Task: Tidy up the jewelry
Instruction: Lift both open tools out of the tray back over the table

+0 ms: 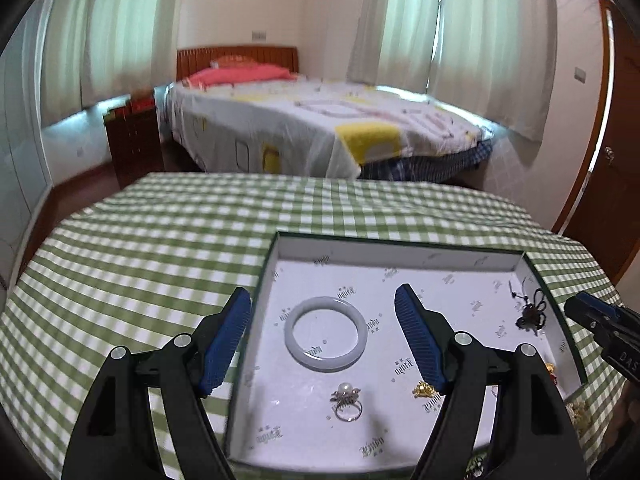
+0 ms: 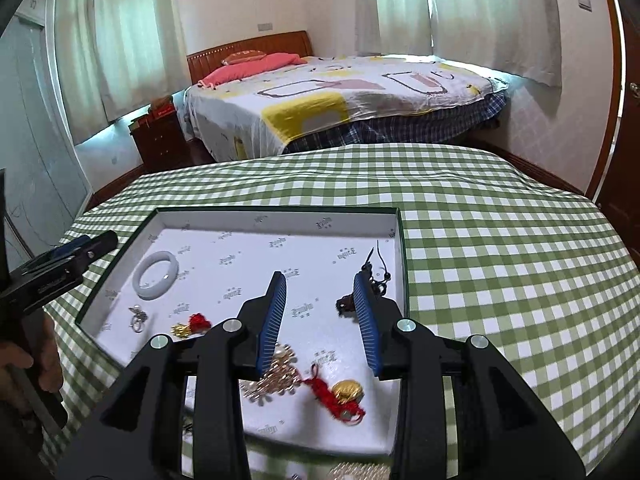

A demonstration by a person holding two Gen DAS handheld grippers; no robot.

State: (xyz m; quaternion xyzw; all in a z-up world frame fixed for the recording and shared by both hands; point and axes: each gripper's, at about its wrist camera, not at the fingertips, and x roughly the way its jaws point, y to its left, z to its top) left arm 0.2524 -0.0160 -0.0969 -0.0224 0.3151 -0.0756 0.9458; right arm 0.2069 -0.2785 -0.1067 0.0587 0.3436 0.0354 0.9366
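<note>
A shallow white-lined tray (image 1: 400,245) (image 2: 280,218) lies on the checked table. In it are a white bangle (image 1: 326,334) (image 2: 156,276), a pearl ring (image 1: 346,400) (image 2: 138,318), a small gold charm (image 1: 424,390) with a red tassel (image 2: 192,324), a dark knotted cord pendant (image 1: 532,316) (image 2: 346,304), a pearl-and-gold brooch (image 2: 276,376) and a gold bead on red cord (image 2: 348,390). My left gripper (image 1: 322,288) hangs open above the bangle and does not touch it. My right gripper (image 2: 318,276) is open and holds nothing; its right finger hides part of the dark pendant.
A green-and-white checked cloth (image 2: 500,260) covers the table. More gold jewelry (image 2: 360,472) lies outside the tray at its near edge. A hand (image 2: 24,360) holds the left gripper's handle. Beyond the table stand a bed (image 1: 312,120), a nightstand (image 1: 134,140) and a door (image 1: 612,152).
</note>
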